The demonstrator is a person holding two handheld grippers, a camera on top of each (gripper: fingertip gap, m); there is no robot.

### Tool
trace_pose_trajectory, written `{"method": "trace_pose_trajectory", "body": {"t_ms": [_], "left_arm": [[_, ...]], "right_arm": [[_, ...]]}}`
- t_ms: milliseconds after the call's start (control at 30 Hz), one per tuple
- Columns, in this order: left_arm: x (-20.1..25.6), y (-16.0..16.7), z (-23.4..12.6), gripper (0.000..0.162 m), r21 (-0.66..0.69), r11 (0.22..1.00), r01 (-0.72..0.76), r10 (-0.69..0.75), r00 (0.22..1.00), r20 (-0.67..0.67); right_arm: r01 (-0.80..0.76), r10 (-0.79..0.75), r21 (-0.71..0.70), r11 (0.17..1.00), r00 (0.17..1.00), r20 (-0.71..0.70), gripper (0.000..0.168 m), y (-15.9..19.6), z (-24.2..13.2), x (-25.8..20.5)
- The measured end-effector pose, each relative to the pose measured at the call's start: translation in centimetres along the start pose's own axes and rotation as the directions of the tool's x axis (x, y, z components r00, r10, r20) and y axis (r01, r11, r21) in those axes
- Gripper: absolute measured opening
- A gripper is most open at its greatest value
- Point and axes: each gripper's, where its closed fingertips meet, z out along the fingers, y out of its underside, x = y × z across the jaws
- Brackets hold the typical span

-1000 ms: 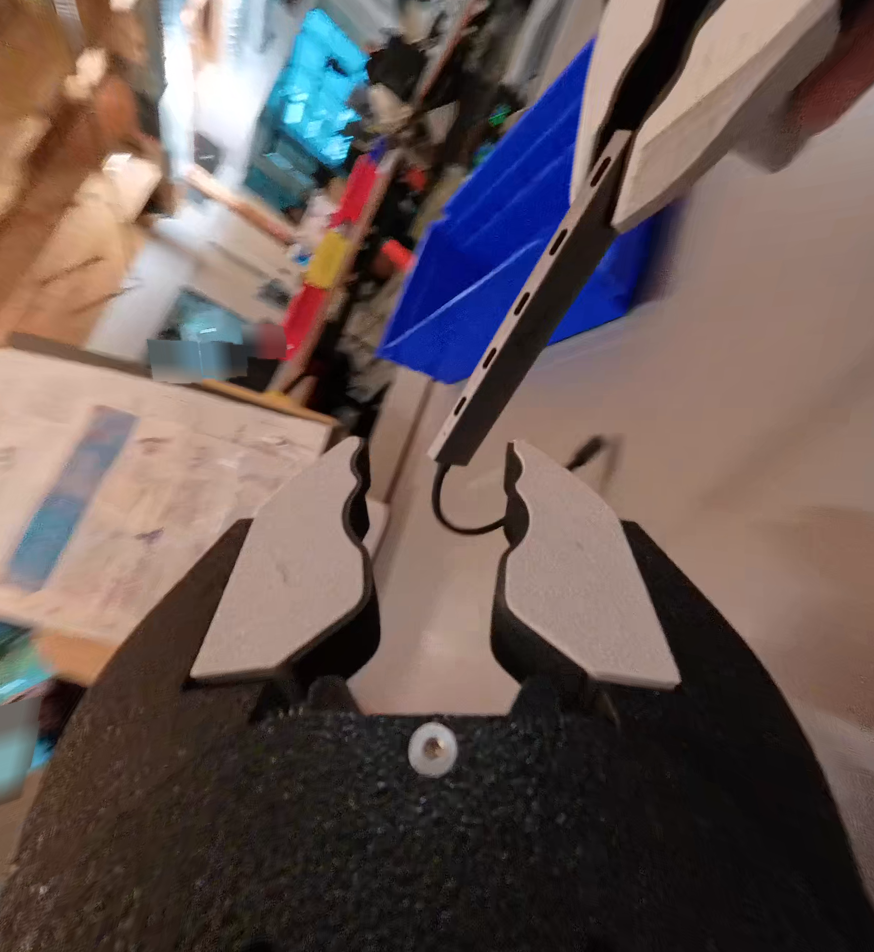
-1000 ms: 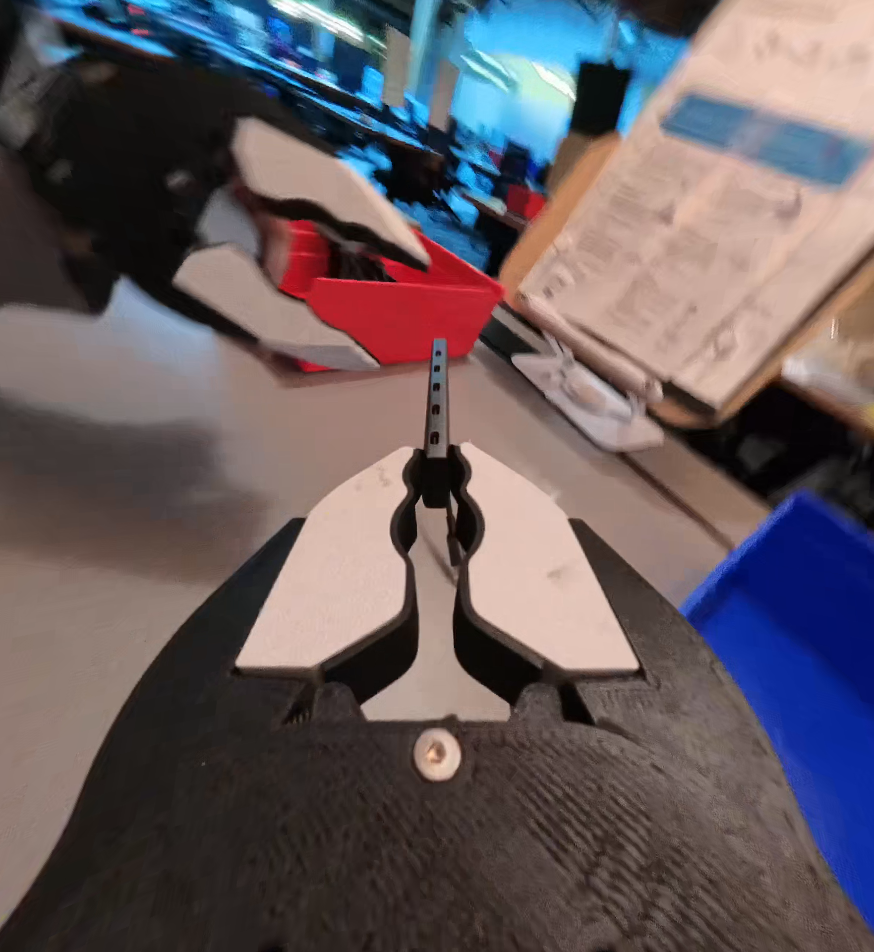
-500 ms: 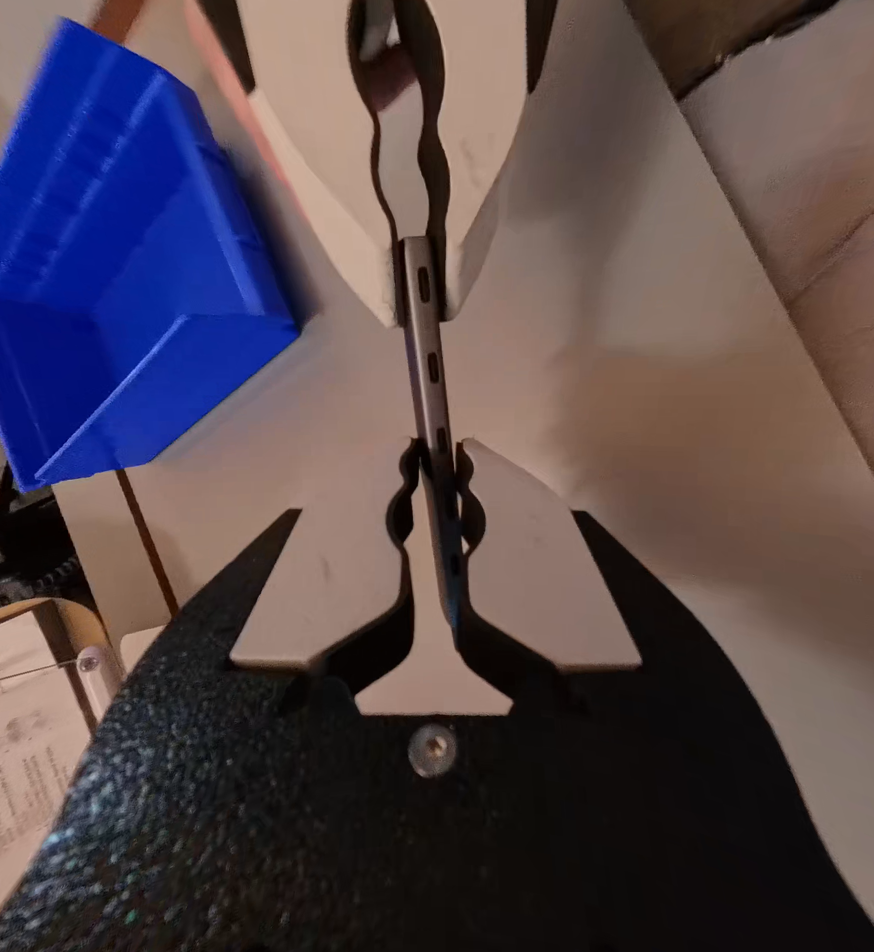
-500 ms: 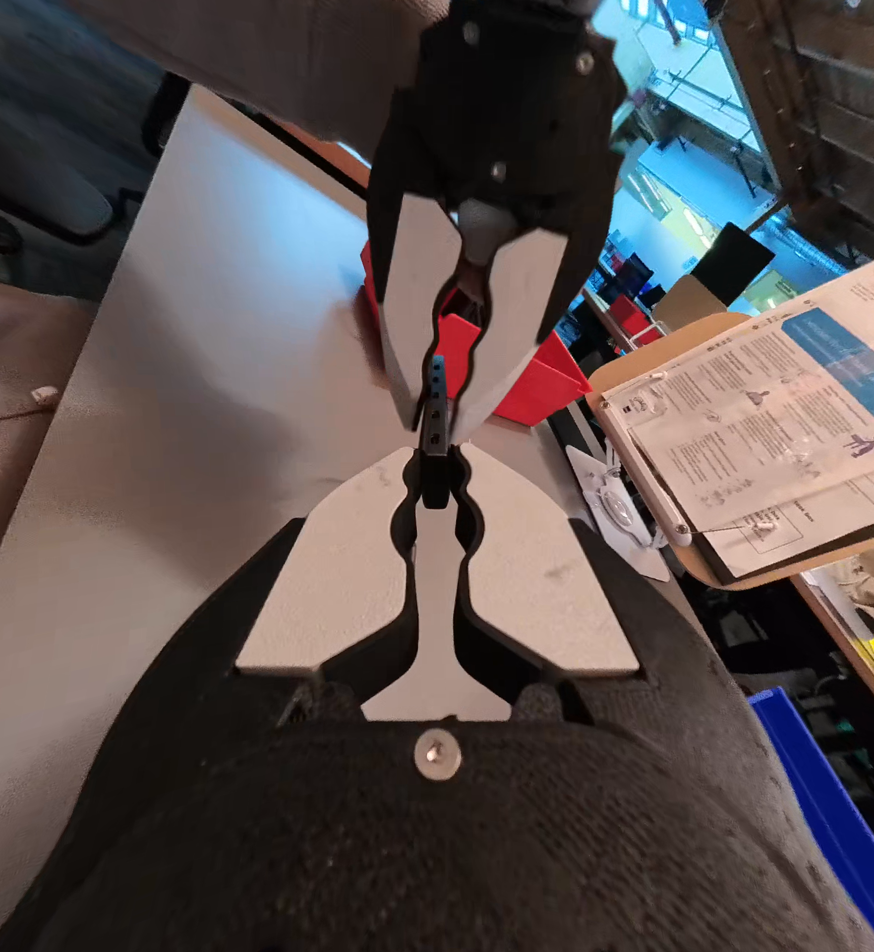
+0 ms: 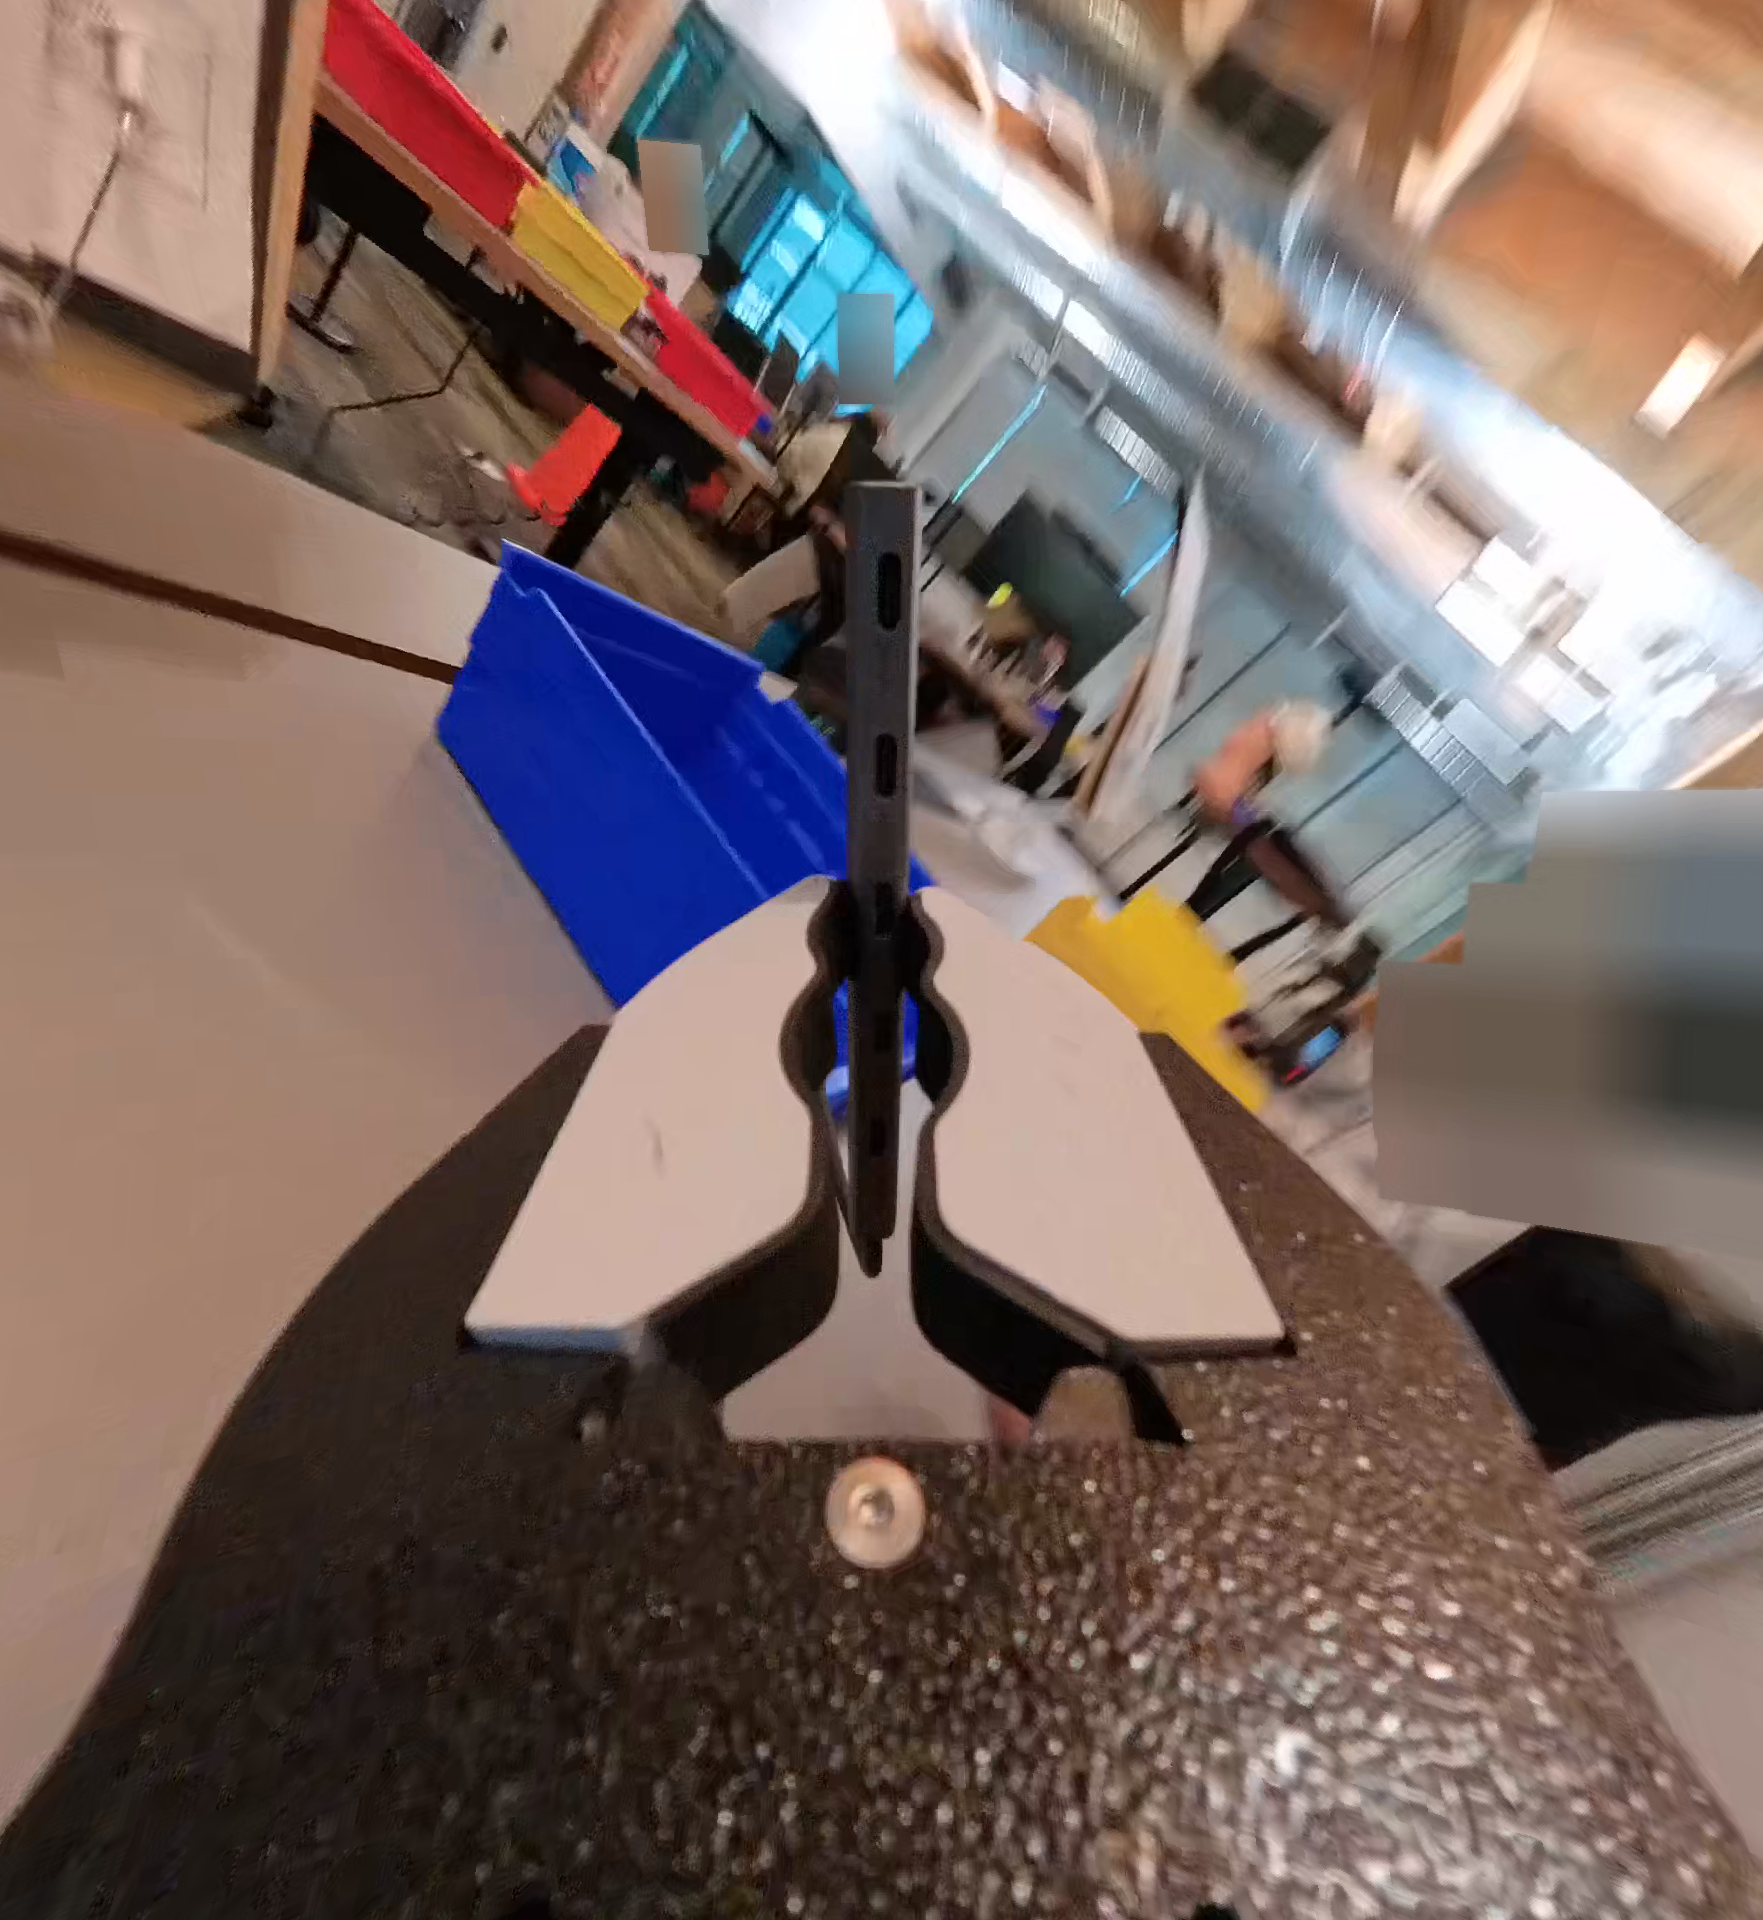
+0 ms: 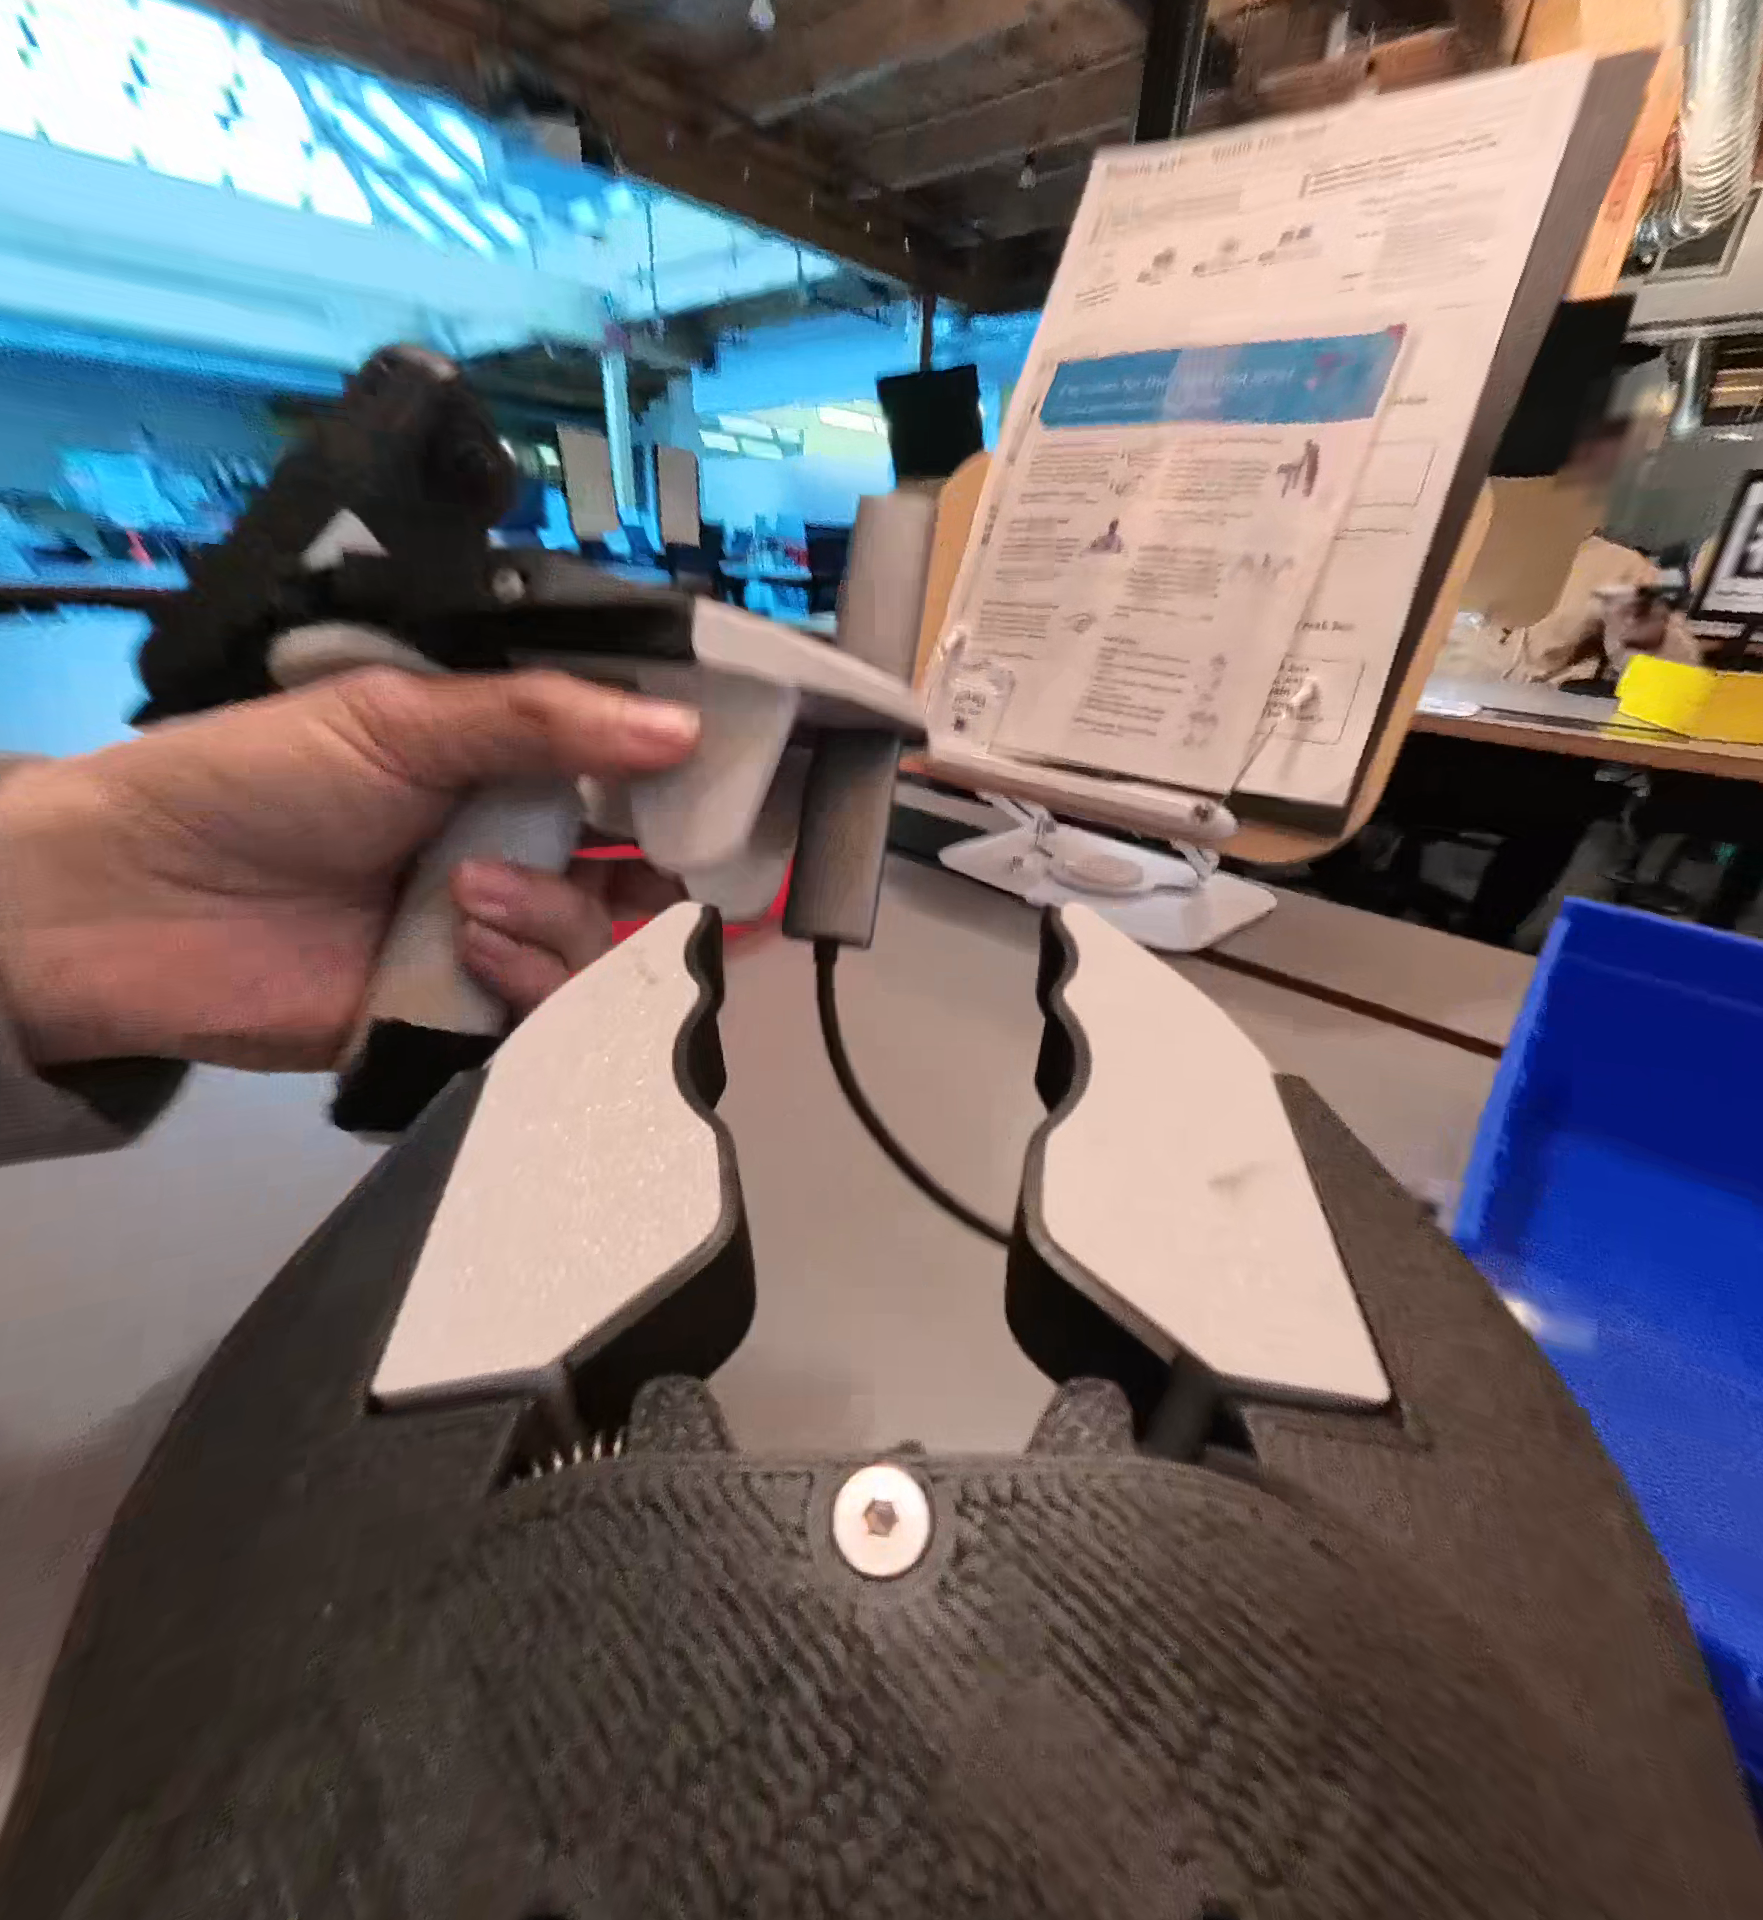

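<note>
Left gripper (image 5: pixel 875 914) jaws pinch a slim dark hub (image 5: pixel 882 727) edge-on, its long axis running straight out past the tips. Seen from the right, the hub (image 6: pixel 835 852) hangs from those jaws, cable (image 6: pixel 887 1112) trailing down. Right gripper (image 6: pixel 882 935) jaws spread, empty, just below the hub. Blue bin (image 5: pixel 638 758) sits on the bench (image 5: pixel 181 935) behind the hub.

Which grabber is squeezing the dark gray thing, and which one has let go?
The left gripper is squeezing it: its jaws are shut on the dark gray hub. The right gripper has its jaws wide apart, holding nothing; the hub's cable hangs between them.
</note>
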Motion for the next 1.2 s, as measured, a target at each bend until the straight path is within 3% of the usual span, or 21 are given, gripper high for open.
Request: {"method": "trace_pose_trajectory", "body": {"t_ms": [133,233,333,533,733,833,1067,1200], "left_arm": [[0.0,1.2,-0.6,0.010,0.093,0.932,0.349,-0.341,0.935,-0.092],[0.2,3.2,-0.7,0.010,0.052,0.892,0.449,-0.440,0.890,-0.122],[0.5,4.0,-1.1,0.009,0.029,0.809,0.587,-0.573,0.798,-0.188],[-0.1,4.1,-1.8,0.009,0.056,0.747,0.663,-0.644,0.742,-0.187],[-1.1,4.1,-2.2,0.009,0.085,0.714,0.695,-0.676,0.715,-0.179],[-1.1,3.7,-2.4,0.009,0.099,0.709,0.698,-0.676,0.713,-0.186],[-1.0,4.3,-1.9,0.009,0.103,0.686,0.721,-0.699,0.691,-0.184],[-0.9,4.6,-1.9,0.009,0.077,0.721,0.688,-0.667,0.720,-0.192]], "right_arm": [[0.127,-0.127,-0.024,0.992,0.992,-0.014,0.057,1.9,0.9,-1.1],[0.153,-0.152,0.061,0.986,0.988,-0.022,0.040,1.2,0.8,-1.7],[0.126,-0.126,0.060,0.990,0.992,-0.001,0.033,1.6,0.8,-1.8],[0.163,-0.168,0.104,0.981,0.985,0.038,0.016,1.6,0.8,-2.8],[0.225,-0.230,0.091,0.970,0.972,0.046,0.034,1.9,0.8,-3.0],[0.229,-0.231,0.035,0.973,0.971,0.069,0.035,2.8,0.9,-2.9],[0.233,-0.236,0.060,0.971,0.970,0.056,0.026,3.1,1.0,-3.3],[0.233,-0.235,0.051,0.971,0.971,0.042,0.024,3.3,0.8,-3.0]]}}
